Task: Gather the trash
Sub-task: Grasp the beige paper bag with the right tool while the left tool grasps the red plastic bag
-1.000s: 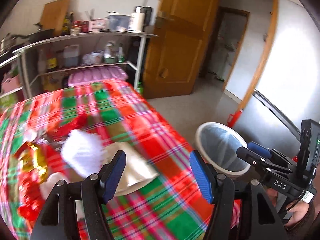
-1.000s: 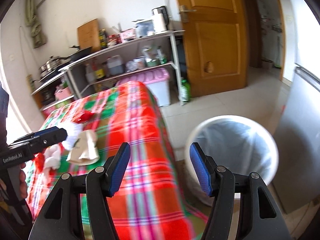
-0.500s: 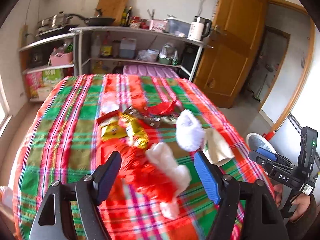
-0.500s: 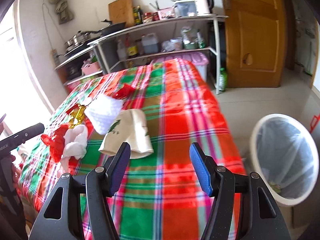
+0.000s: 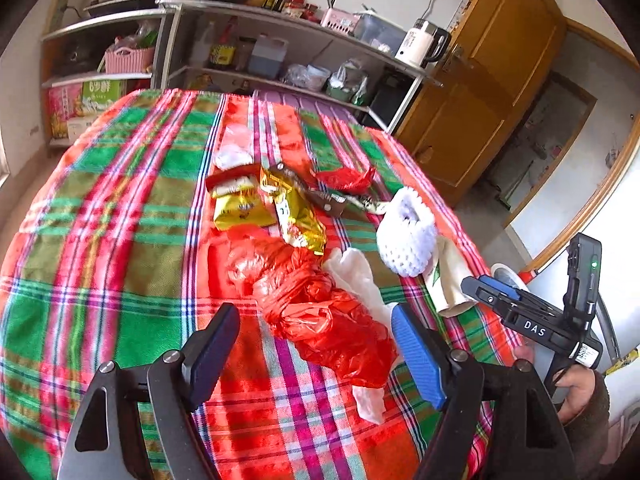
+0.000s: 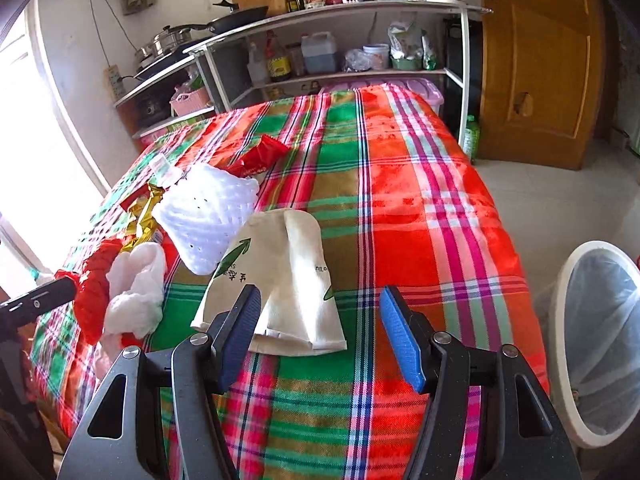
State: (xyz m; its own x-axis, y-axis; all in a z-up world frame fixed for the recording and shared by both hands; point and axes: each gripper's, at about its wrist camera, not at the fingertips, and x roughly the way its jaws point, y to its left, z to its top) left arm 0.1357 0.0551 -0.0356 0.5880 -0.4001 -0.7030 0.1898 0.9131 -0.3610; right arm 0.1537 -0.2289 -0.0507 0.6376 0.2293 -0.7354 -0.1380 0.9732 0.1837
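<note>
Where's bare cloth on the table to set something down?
Bare plaid tablecloth runs between the cream paper bag and the bin-side edge, and left of the yellow snack packet. The middle is crowded: red plastic bag, white foam net, wrappers.

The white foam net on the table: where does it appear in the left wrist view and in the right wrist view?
Left wrist view: the white foam net lies right of centre, beyond the red plastic bag.
Right wrist view: it lies left of centre, above the left finger.
Shared landmark: the cream paper bag lies right beside the net in both views.
</note>
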